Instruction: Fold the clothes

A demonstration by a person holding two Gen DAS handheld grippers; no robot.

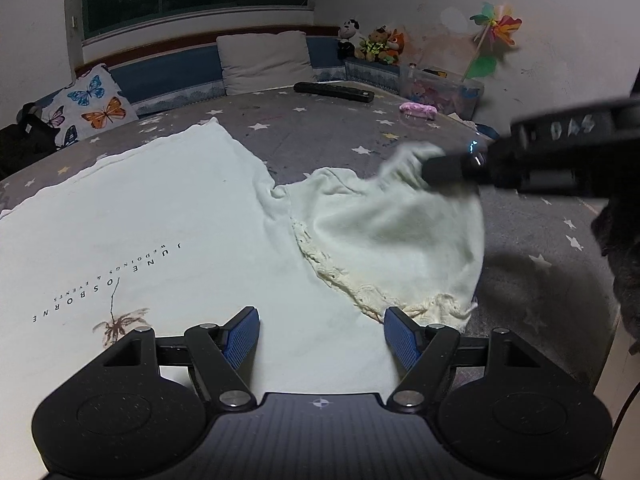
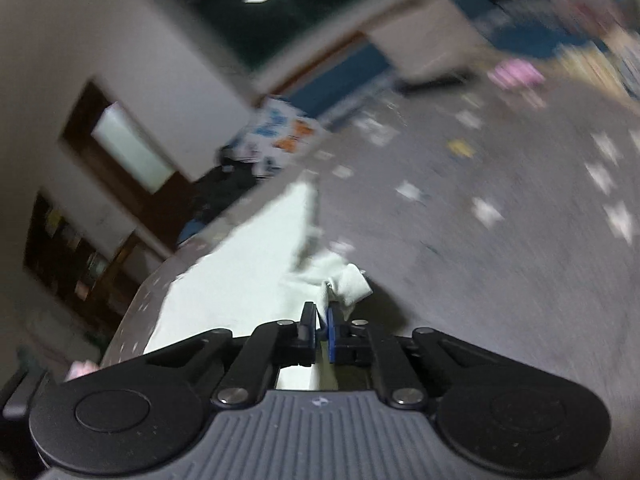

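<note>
Your shirt [image 1: 160, 240] lies flat on the bed [image 1: 320, 128], a pale, soft knit with a print near your left tool [image 1: 320, 332]. The print reads "JUNE OSBORNE" in spaced capitals, with a smaller line beside it, "WEDDINGS & EVENTS", and a thin brown palm drawing below. One sleeve [image 1: 392, 248] is raised off the bed to the right; its hem carries a frayed, lace-like cream trim.

Your left tool hangs over the shirt with its jaws wide apart and nothing between them. Its two pads [image 1: 242, 336] are blue and ribbed.

Your right tool [image 1: 444, 168] is clamped tight on the edge of the sleeve, and the cloth bunches at its tip. In the right wrist view the fabric passes between the closed pads [image 2: 330, 332]. White letters on the tool's body are blurred; I cannot read them.

The bed cover is grey with white and yellow stars. Counted at the far side:
- two pillows, one plain [image 1: 264, 60], one with butterflies [image 1: 86, 104];
- three plush toys [image 1: 372, 44];
- one pinwheel [image 1: 496, 28];
- one clear plastic box [image 1: 440, 88];
- one pink item [image 1: 418, 109], too small to identify;
- one long black remote-like bar [image 1: 334, 92].

The right wrist view is heavily smeared.
</note>
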